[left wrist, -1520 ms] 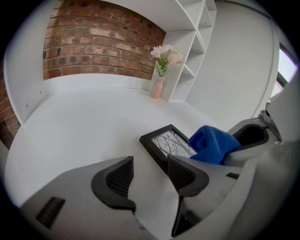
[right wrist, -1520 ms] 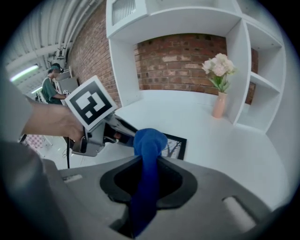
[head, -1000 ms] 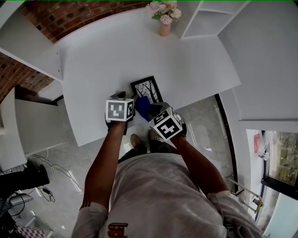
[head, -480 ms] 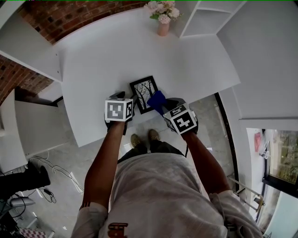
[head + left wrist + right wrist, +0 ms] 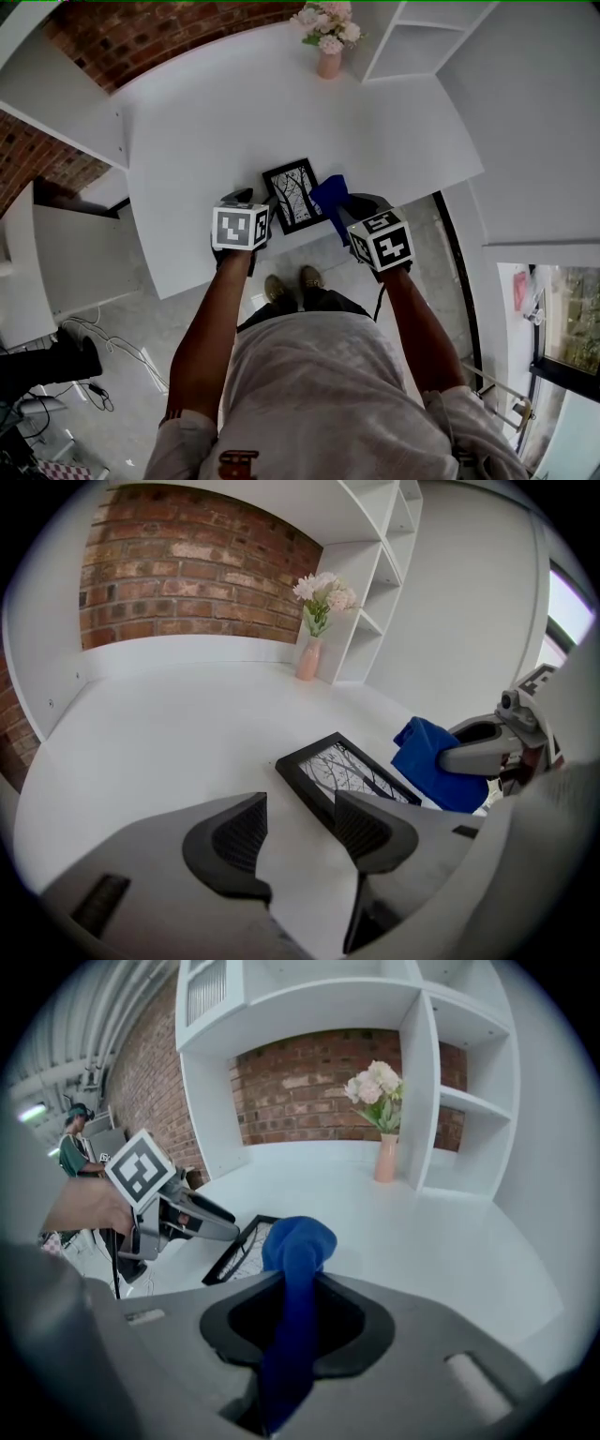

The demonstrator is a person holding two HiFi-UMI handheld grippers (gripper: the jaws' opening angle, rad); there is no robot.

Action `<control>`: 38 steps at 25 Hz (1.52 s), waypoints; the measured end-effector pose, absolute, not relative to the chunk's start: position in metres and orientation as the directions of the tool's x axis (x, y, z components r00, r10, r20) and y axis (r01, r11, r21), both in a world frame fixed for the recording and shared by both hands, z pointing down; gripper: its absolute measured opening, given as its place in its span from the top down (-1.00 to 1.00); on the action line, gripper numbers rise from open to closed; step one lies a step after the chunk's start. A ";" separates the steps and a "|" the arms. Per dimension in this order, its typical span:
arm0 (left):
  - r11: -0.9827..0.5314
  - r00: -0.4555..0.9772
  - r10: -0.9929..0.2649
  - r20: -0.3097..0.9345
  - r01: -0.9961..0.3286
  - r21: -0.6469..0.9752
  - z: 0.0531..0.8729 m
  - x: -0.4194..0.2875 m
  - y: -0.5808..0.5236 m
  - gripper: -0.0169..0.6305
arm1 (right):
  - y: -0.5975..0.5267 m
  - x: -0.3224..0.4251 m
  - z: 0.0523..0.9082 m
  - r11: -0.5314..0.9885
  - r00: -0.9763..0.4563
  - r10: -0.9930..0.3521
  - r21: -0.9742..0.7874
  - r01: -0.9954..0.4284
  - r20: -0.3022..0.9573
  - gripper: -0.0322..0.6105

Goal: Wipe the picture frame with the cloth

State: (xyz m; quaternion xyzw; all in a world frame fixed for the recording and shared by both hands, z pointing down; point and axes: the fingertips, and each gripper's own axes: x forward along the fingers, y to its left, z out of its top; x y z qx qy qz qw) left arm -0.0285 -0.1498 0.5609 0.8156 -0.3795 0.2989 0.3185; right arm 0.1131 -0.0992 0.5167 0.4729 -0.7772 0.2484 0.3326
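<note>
A black picture frame (image 5: 292,195) with a tree print lies flat near the front edge of the white table (image 5: 234,103). My right gripper (image 5: 343,208) is shut on a blue cloth (image 5: 328,195), which hangs just right of the frame's right edge. In the right gripper view the cloth (image 5: 298,1260) bunches up between the jaws, with the frame (image 5: 246,1246) to its left. My left gripper (image 5: 249,201) stands open at the frame's left side. In the left gripper view its right finger (image 5: 370,829) sits by the near edge of the frame (image 5: 347,775), and only bare table shows between the jaws.
A pink vase of flowers (image 5: 328,42) stands at the table's far side beside white shelves (image 5: 412,37). A brick wall (image 5: 141,28) runs behind. The table's front edge (image 5: 281,246) is right under both grippers. A person (image 5: 73,1143) stands far left in the right gripper view.
My right gripper has carried the blue cloth from the frame's near left corner across to its right side. The left gripper has stayed put, and the frame has barely shifted.
</note>
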 end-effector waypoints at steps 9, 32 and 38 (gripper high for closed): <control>-0.600 0.715 -0.528 0.459 -0.696 0.394 0.471 -0.007 -0.150 0.28 | -0.136 0.085 0.423 0.484 -0.487 -0.741 -0.136 -0.865 0.462 0.66; -0.729 0.734 -0.677 -0.054 -0.659 0.185 0.288 -0.030 -0.113 0.95 | -0.107 0.032 0.287 0.680 -0.673 -0.733 -0.085 -0.729 -0.097 0.66; -0.742 0.744 -0.665 -0.069 -0.648 0.171 0.284 -0.028 -0.107 0.95 | -0.098 0.030 0.281 0.685 -0.674 -0.727 -0.071 -0.725 -0.130 0.66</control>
